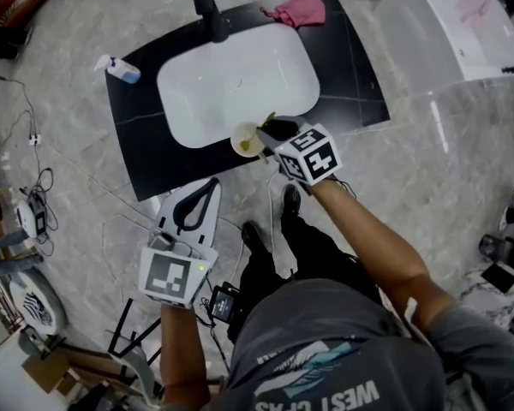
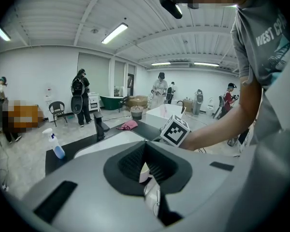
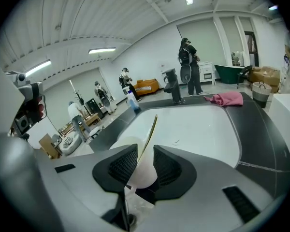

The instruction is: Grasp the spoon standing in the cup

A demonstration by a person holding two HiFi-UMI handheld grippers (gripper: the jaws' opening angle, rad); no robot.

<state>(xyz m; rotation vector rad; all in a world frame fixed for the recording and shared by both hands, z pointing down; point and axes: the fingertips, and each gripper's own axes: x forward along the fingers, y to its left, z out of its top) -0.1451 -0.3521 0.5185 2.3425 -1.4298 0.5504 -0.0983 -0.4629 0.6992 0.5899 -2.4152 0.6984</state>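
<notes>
Risk of slip: spoon leans in the cup rather than standing plumb. If the right gripper closes off-centre, one pad would likely push the thin handle sideways before the other meets it, and the handle could skate round the rim or pop out of the gap.
Risk of tipping: the cup looks light and sits at the front rim of the sink. A jaw pressing on its wall, or a pull begun before the grip is firm, could knock it into the basin or off the front of the counter.
Risk of wrong catch: the cup's wall shows between the jaws low down, so a closure made too low might pinch the cup with the spoon.
Spoon to claw: the handle rises through the gap between the right gripper's pads. It is nearer the left-hand pad in that gripper's view, and its top tilts toward the sink's middle. Whether it touches that pad cannot be told.
Right claw: jaws apart around the handle, nothing clamped.
Spoon's place: in the cup at the sink's front rim, on the person's side; its bowl is hidden inside.
Left claw: the left gripper has its jaws drawn together and holds nothing. It is well back from the sink's front and off the counter.
</notes>
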